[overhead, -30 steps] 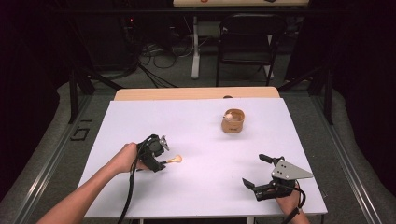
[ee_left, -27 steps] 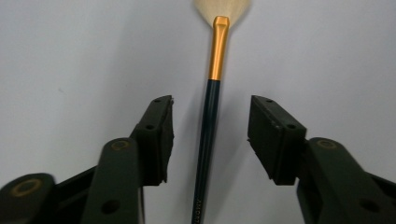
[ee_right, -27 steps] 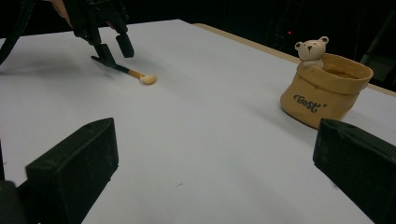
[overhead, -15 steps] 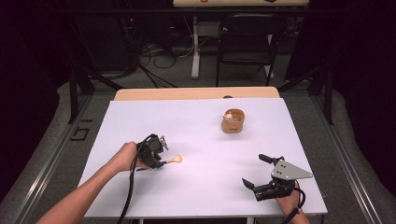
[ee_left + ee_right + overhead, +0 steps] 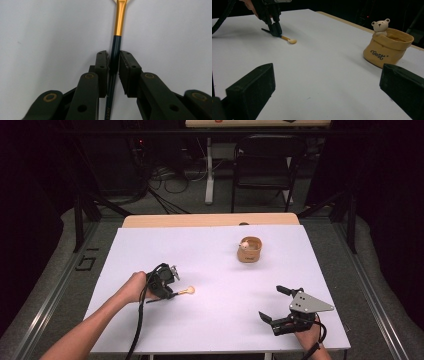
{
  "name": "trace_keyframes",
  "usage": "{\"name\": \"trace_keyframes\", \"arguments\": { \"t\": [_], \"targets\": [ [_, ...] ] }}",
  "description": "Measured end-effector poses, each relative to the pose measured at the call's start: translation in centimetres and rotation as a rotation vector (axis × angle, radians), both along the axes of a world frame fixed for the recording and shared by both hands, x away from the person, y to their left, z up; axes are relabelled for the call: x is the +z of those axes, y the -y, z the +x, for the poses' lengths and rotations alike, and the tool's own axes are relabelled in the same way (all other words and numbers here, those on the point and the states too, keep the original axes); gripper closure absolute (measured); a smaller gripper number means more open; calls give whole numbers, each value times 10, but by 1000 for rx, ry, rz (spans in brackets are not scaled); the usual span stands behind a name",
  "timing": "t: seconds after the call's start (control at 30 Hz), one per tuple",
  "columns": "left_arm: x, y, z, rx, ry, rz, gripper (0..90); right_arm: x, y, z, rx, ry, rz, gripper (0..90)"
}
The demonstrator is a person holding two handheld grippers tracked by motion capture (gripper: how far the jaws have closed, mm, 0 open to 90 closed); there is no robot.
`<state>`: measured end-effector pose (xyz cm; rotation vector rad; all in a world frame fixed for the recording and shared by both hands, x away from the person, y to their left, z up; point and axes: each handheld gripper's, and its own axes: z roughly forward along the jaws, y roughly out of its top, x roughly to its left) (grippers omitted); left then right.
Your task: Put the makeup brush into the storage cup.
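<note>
Two grippers: my left gripper [image 5: 113, 62] has just been closing and now pinches the makeup brush [image 5: 183, 291] lying on the white tabletop [image 5: 215, 260]. Right gripper [image 5: 279, 304] rests wide open. Next, lift toward the bear pot [image 5: 249, 249].

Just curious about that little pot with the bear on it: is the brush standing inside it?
No, the brush lies on the white table between the left gripper's jaws, apart from the pot.
</note>
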<state>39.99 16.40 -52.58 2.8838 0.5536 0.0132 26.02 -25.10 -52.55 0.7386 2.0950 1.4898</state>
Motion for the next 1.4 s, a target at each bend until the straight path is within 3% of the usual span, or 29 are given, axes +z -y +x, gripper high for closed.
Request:
{"name": "trace_keyframes", "arguments": {
  "t": [0.2,0.37,0.67,0.83,1.4],
  "targets": [
    [0,1,0,-10,3,11,799,0,-1,0,5,4,-1,0],
    [1,4,-4,-18,35,33,826,-1,-1,1,4,-9,-12,0],
    [1,1,-5,-17,48,-13,828,-2,-1,2,6,-1,1,0],
    [3,-1,-7,-4,66,-36,829,-1,0,1,5,-2,-15,0],
    [21,-4,-15,15,126,-127,829,-1,1,1,2,-2,-6,0]
  ]
}}
